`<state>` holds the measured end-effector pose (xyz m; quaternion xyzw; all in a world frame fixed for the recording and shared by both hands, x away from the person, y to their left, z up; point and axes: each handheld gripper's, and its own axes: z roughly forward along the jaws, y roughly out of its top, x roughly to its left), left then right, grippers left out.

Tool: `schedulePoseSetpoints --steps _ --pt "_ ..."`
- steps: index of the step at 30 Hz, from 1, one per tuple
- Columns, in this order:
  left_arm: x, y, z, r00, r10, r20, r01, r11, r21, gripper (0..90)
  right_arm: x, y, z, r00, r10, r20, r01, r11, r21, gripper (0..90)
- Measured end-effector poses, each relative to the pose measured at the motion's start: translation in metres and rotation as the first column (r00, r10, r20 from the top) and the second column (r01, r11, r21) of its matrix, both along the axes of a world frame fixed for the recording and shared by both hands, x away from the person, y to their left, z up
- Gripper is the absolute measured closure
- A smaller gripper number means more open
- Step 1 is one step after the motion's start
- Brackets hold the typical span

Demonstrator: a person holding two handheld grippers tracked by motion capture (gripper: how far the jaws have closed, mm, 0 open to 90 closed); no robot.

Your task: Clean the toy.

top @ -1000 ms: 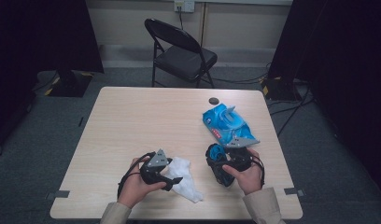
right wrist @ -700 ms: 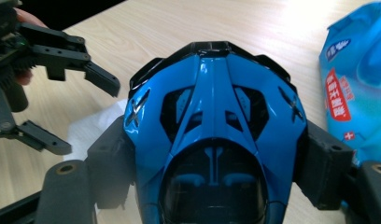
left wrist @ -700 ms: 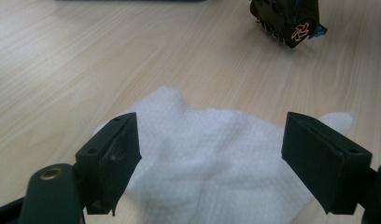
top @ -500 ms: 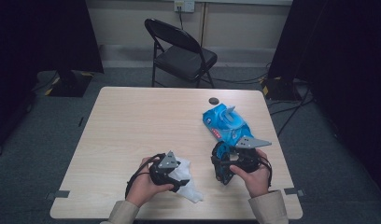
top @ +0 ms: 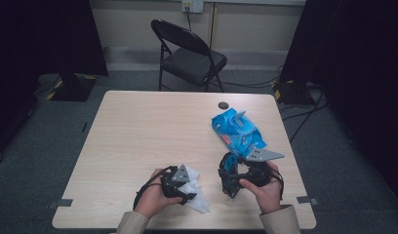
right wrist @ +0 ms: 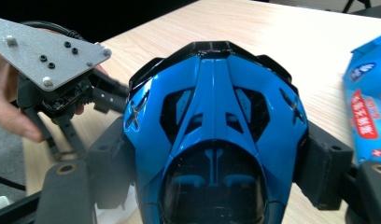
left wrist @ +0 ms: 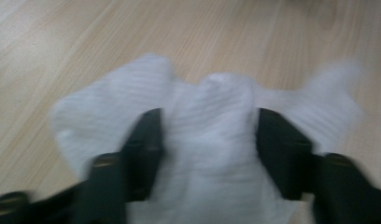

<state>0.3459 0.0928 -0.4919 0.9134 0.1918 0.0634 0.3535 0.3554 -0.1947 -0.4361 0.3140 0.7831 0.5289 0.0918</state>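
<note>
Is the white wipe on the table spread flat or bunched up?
Bunched up. The white wipe rises in crumpled folds between the left gripper's jaws, which have just been closing around it on the wooden table.

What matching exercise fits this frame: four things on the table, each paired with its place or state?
Things:
1. white wipe
2. blue toy car
3. blue wipes pack
4. small dark round object

Places or states:
A. alone near the table's far edge
B. clamped between the right gripper jaws
C. crumpled between the left gripper jaws, which have just been closing
D. lying flap-up on the table beyond the right gripper

Pairs: 1-C, 2-B, 3-D, 4-A
</note>
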Motion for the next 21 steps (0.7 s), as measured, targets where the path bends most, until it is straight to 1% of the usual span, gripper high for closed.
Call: schedulePoseSetpoints --steps 1,2,3,4,5,6,7,8,10,11,13,15,16,17,19,21 --pt "-0.001 0.001 -0.001 1.0000 0.002 0.007 -0.002 1.0000 -0.005 59.3 -0.001 0.001 0.000 1.0000 0.003 0.002 -0.003 1.0000 0.002 24.8" --pt "-0.002 0.001 -0.001 1.0000 0.007 0.007 -0.007 0.9998 -0.018 59.8 -0.002 0.001 0.000 1.0000 0.006 0.005 -0.006 1.0000 0.004 24.8" --pt "-0.003 0.003 -0.002 0.9999 0.015 0.006 -0.014 0.9997 -0.021 61.0 -0.002 0.002 0.000 0.9999 0.010 0.003 -0.010 0.9999 0.009 24.8" --pt "-0.004 0.004 -0.001 0.9998 0.018 0.006 -0.017 0.9997 -0.019 70.9 -0.002 0.003 0.001 0.9999 0.011 0.001 -0.011 0.9999 0.006 24.8" --pt "-0.005 0.004 -0.002 0.9996 0.027 0.006 -0.027 0.9993 -0.025 76.2 -0.003 0.005 0.001 0.9999 0.013 0.004 -0.013 0.9999 -0.002 24.8" --pt "-0.006 0.005 -0.002 0.9992 0.041 0.004 -0.041 0.9987 -0.029 77.5 -0.003 0.006 0.001 0.9999 0.015 0.006 -0.015 0.9999 -0.007 24.8" --pt "-0.006 0.005 -0.002 0.9981 0.061 -0.007 -0.061 0.9974 -0.037 80.9 -0.003 0.007 0.001 0.9999 0.016 0.005 -0.016 0.9999 -0.001 24.8" --pt "-0.006 0.005 -0.002 0.9957 0.089 -0.024 -0.090 0.9948 -0.048 82.2 -0.003 0.007 0.001 0.9998 0.018 0.001 -0.018 0.9998 0.005 24.8" --pt "-0.005 0.005 0.000 0.9923 0.112 -0.052 -0.115 0.9923 -0.047 83.9 -0.002 0.007 0.001 0.9998 0.021 -0.002 -0.021 0.9998 0.004 24.8" --pt "-0.006 0.005 0.001 0.9924 0.112 -0.051 -0.115 0.9916 -0.059 84.2 -0.002 0.008 0.001 0.9998 0.021 -0.001 -0.021 0.9998 0.003 24.8" --pt "-0.006 0.007 0.006 0.9915 0.116 -0.060 -0.123 0.9839 -0.130 84.5 -0.002 0.007 0.001 0.9997 0.025 -0.002 -0.025 0.9996 0.011 24.8" --pt "-0.006 0.012 0.016 0.9914 0.117 -0.058 -0.126 0.9724 -0.196 84.5 -0.001 0.007 0.001 0.9996 0.027 -0.005 -0.027 0.9995 0.018 24.8" --pt "-0.006 0.015 0.021 0.9909 0.121 -0.058 -0.131 0.9647 -0.228 84.6 -0.001 0.008 0.002 0.9996 0.029 -0.004 -0.029 0.9995 0.015 24.8" --pt "-0.006 0.017 0.028 0.9907 0.122 -0.061 -0.134 0.9584 -0.252 84.5 -0.001 0.008 0.002 0.9995 0.031 -0.004 -0.031 0.9994 0.018 24.8" --pt "-0.005 0.020 0.041 0.9916 0.124 -0.037 -0.129 0.9498 -0.285 84.5 0.000 0.009 0.001 0.9992 0.039 -0.009 -0.038 0.9990 0.022 24.8" --pt "-0.004 0.022 0.054 0.9921 0.121 -0.034 -0.125 0.9371 -0.326 84.6 0.000 0.012 0.000 0.9991 0.042 -0.010 -0.042 0.9990 0.015 24.8"
